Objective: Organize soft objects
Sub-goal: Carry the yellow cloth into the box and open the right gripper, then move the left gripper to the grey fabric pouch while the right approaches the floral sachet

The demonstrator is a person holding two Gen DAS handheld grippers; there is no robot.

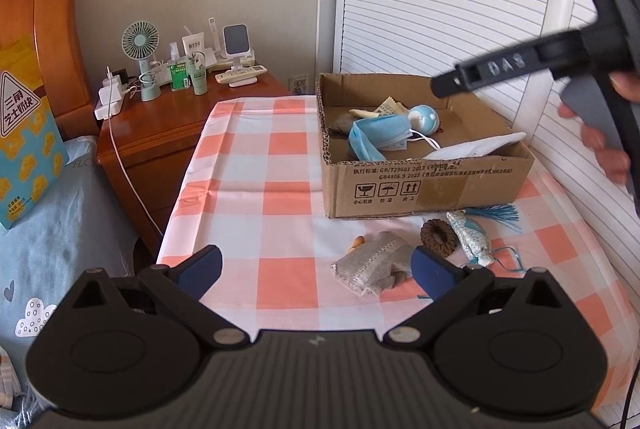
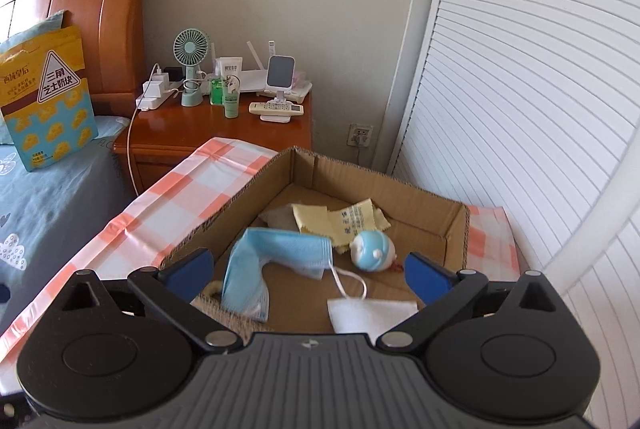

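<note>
In the left wrist view, the left claw [image 1: 316, 269] is seen released, with nothing between its blue pads, low over the pink-and-white checked tabletop [image 1: 256, 165]. A grey woven fabric pouch [image 1: 372, 269] lies just ahead of it, touching or just beside the right pad. Beside the pouch, a brown ring-shaped hair tie [image 1: 439, 236], a blue-patterned white cloth doll [image 1: 472, 237] and a blue tassel [image 1: 498, 215] lie near the front wall of the shallow brown cardboard box [image 1: 420, 189]. These items are judged as still to be sorted. The right claw is seen in side view at the upper right, above the box, held by a hand [image 1: 600, 141].

In the right wrist view, the right claw [image 2: 308, 273] is shown spread wide and empty above the box interior. A light blue face mask [image 2: 276, 253], a yellow cloth [image 2: 340, 221], a round blue-and-white toy [image 2: 372, 249] and a white folded cloth [image 2: 372, 313] are already deposited. The task is judged partly done.

Open floor remains inside the box towards its far corner. The box stands close to the white louvred door [image 2: 520, 109]; free tabletop lies to its left.
</note>
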